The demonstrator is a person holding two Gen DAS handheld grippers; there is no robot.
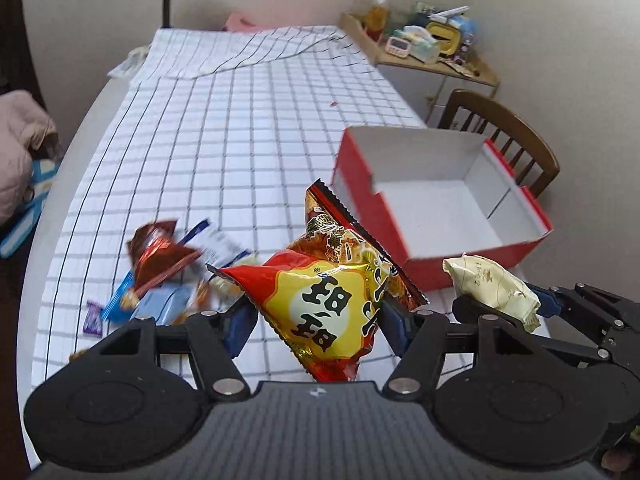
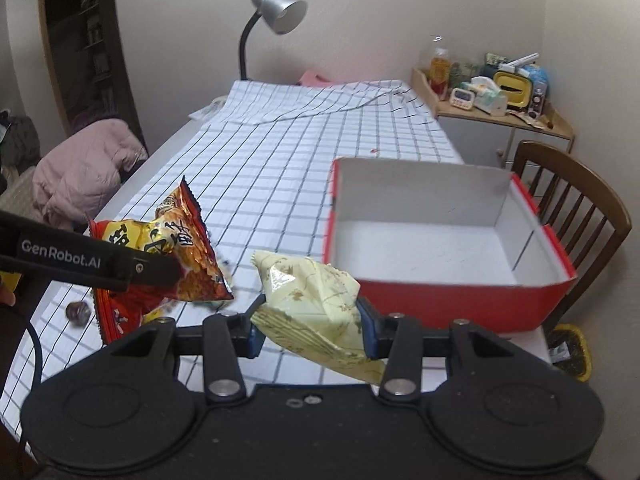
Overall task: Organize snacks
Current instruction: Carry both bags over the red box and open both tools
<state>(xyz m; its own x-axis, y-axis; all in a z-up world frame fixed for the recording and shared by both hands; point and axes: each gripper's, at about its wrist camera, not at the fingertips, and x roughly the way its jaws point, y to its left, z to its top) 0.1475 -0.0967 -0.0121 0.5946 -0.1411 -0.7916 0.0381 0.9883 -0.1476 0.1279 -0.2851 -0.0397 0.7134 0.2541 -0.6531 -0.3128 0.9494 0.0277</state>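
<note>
The left gripper (image 1: 316, 320) is pinching a red-and-yellow snack bag (image 1: 332, 300) between its blue pads, holding it up off the checked tablecloth (image 1: 224, 152). Just to its right, the right gripper (image 2: 308, 328) is clamping a pale cream packet (image 2: 316, 300), also lifted clear. The red box (image 2: 460, 304) is sitting open and white inside at the table's right edge, close ahead of both, its near wall facing the cream packet. Beyond it the cloth is lying bare up to a fold at the far end, leaving plenty of room.

The left wrist view is showing a heap of loose snacks (image 1: 168, 276) on the cloth to the left, blurred so I cannot read them; the right wrist view is hiding most of that heap behind the left gripper's arm and showing only a small dark wrapped sweet (image 2: 78, 312). A wooden chair (image 2: 580, 208) is standing beside the box, and a lamp (image 2: 276, 12) is rising at the far end.
</note>
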